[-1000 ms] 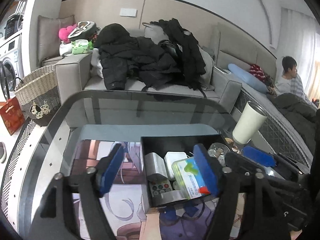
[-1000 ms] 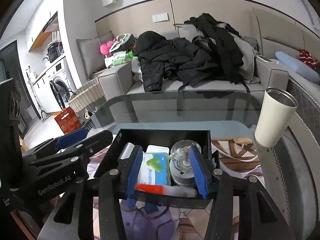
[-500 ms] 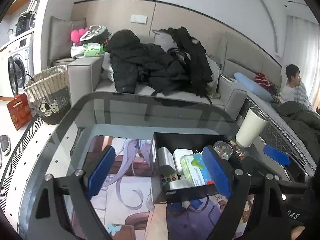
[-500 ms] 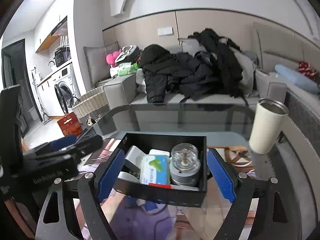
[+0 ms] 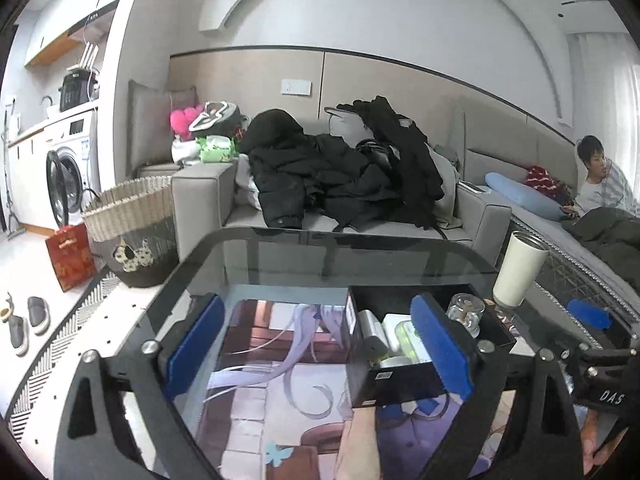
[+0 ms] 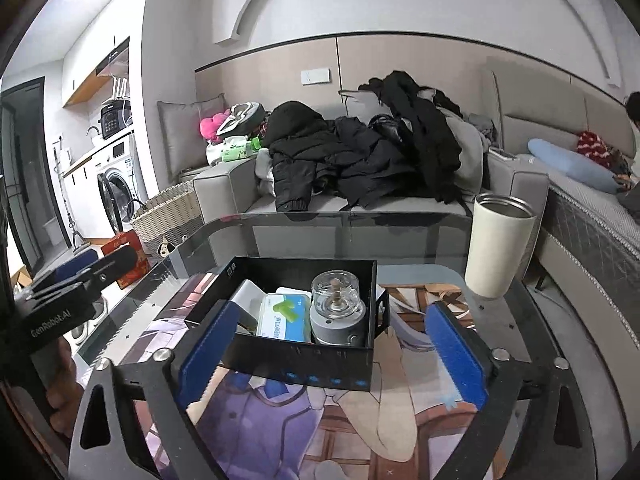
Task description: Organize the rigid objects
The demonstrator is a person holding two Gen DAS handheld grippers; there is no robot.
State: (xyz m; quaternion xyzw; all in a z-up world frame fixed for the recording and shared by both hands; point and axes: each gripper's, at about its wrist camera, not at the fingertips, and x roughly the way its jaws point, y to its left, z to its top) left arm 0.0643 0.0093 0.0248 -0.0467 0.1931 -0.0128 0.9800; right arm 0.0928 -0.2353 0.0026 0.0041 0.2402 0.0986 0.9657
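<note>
Since a second ago both tools have drawn back from the black box, and their jaws have just been opening. Earlier the right tool's blue pads stood narrow over the box's near wall, around the green-and-white packet and a red-tipped stick; now the right tool [image 6: 334,350] stands wide with nothing gripped, its pads either side of the box's near corners and clear of them. The left tool [image 5: 316,350] was earlier partly over the box with its right pad in front of the packet; now it also gapes wide and empty over the printed mat, and the box lies at about 2 o'clock from its middle, partly behind its right pad [image 5: 440,346].

In the right wrist view, the black box [image 6: 296,354] sits on the glass desk [image 6: 532,364] at 12 o'clock from the tool, just beyond the fingertips. Inside it, from 9 toward 3 o'clock, lie a pale grey block [image 6: 250,300], the green-and-white packet [image 6: 286,316], and an upright clear-topped grey jar [image 6: 336,306]. The left tool shows as a dark shape at 9 o'clock in this view.

Farther off, at about 2 o'clock, a white tumbler [image 6: 500,246] stands on the desk, well apart from the box. Beyond the desk's far edge a grey sofa [image 6: 224,188] carries a heap of black jackets [image 6: 360,160]. At 10 o'clock a woven basket [image 6: 168,216] rests on the floor, with a washing machine [image 6: 116,184] behind it. A person [image 5: 596,184] sits at the far 3 o'clock edge of the left wrist view.
</note>
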